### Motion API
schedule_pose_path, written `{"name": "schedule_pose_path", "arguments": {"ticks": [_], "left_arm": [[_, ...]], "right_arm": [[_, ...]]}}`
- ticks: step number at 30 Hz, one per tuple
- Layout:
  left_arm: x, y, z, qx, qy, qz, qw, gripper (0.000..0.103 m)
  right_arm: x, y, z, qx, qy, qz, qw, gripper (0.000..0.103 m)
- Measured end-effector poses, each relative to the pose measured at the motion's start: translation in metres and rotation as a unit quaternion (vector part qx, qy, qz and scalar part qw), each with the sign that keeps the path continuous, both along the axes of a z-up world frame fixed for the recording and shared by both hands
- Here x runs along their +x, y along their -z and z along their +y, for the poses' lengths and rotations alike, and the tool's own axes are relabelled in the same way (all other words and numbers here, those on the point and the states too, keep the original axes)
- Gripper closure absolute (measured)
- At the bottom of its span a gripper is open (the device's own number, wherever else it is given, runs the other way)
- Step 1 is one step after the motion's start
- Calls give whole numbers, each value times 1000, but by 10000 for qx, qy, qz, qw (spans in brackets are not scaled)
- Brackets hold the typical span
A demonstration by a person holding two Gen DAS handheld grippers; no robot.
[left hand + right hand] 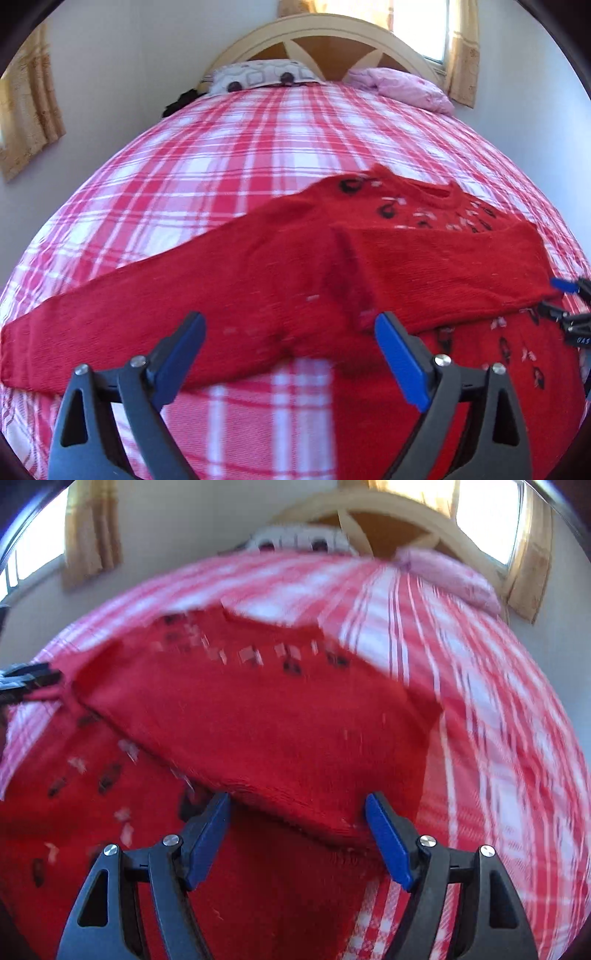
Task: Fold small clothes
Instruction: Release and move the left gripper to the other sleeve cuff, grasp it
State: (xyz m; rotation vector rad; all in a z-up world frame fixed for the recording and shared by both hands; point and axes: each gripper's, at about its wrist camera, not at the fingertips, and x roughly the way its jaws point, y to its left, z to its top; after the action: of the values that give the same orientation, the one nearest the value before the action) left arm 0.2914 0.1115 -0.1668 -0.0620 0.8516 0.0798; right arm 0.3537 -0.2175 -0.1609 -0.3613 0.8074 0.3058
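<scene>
A red knitted sweater [258, 280] with black and white motifs lies spread on the pink plaid bedspread [258, 147]. One sleeve stretches out to the left. The other sleeve [258, 709] is folded across the body. My left gripper [290, 325] hovers open and wide over the sweater's near edge, with nothing between its pads. My right gripper [297, 801] is open at the folded sleeve's cuff, which lies between its blue pads. In the left wrist view the right gripper [557, 297] shows at the right edge by that cuff. The right wrist view is motion-blurred.
A patterned pillow [258, 75] and a pink pillow [402, 88] lie against the curved wooden headboard [321, 33]. Curtained windows [436, 33] and pale walls flank the bed. Bare bedspread [480, 701] extends beyond and to the right of the sweater.
</scene>
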Motion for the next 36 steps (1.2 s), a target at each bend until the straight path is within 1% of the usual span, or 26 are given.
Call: {"name": "schedule_pose_path", "arguments": {"ticks": [2, 5, 7, 9, 10, 13, 15, 18, 20, 24, 27, 28, 29, 30, 32, 34, 36], "left_arm": [[-6, 4, 22, 70, -216, 51, 9997, 8], [-17, 10, 61, 155, -609, 146, 9979, 8], [-28, 13, 88, 185, -940, 205, 9952, 8], [-39, 16, 113, 228, -1254, 246, 9915, 8], [-46, 18, 130, 271, -1485, 290, 9881, 8], [-63, 23, 170, 318, -2013, 378, 9783, 8], [-71, 24, 191, 200, -2279, 382, 9727, 8], [-82, 26, 219, 114, -2725, 297, 9616, 8], [-89, 25, 232, -20, -2920, 218, 9562, 8], [-104, 23, 253, -119, -3262, 57, 9452, 11], [-118, 22, 269, -434, -3494, -28, 9360, 13], [-123, 23, 275, -613, -3550, -53, 9329, 13], [-125, 24, 278, -750, -3578, -46, 9308, 15], [-127, 23, 279, -879, -3596, -51, 9290, 20], [-131, 23, 280, -1216, -3573, -101, 9260, 25], [-131, 23, 276, -1467, -3549, -123, 9232, 25], [-131, 22, 273, -1816, -3519, -175, 9181, 25]], "right_arm": [[-3, -1, -11, 280, 1, -18, 9996, 28], [-5, -2, -14, 263, 83, -29, 9996, 28], [-10, -3, -9, 133, 94, -214, 9996, 28], [-20, -8, -10, 177, 65, -500, 9986, 28], [-27, -12, -11, 250, 37, -688, 9973, 28], [-41, -20, -14, 351, 7, -1025, 9941, 28], [-43, -20, -13, 354, 13, -1115, 9931, 28], [-44, -19, -12, 280, 62, -1198, 9924, 28], [-45, -18, -9, 224, 70, -1231, 9921, 28], [-53, -21, -11, 248, 52, -1405, 9898, 28], [-54, -21, -13, 333, 46, -1447, 9889, 28], [-53, -20, -14, 338, 86, -1430, 9891, 28], [-53, -19, -15, 338, 117, -1427, 9891, 28], [-53, -19, -15, 339, 136, -1424, 9891, 28], [-52, -17, -16, 348, 155, -1407, 9893, 28], [-52, -17, -17, 340, 189, -1423, 9891, 28], [-52, -17, -17, 337, 197, -1427, 9890, 28]]}}
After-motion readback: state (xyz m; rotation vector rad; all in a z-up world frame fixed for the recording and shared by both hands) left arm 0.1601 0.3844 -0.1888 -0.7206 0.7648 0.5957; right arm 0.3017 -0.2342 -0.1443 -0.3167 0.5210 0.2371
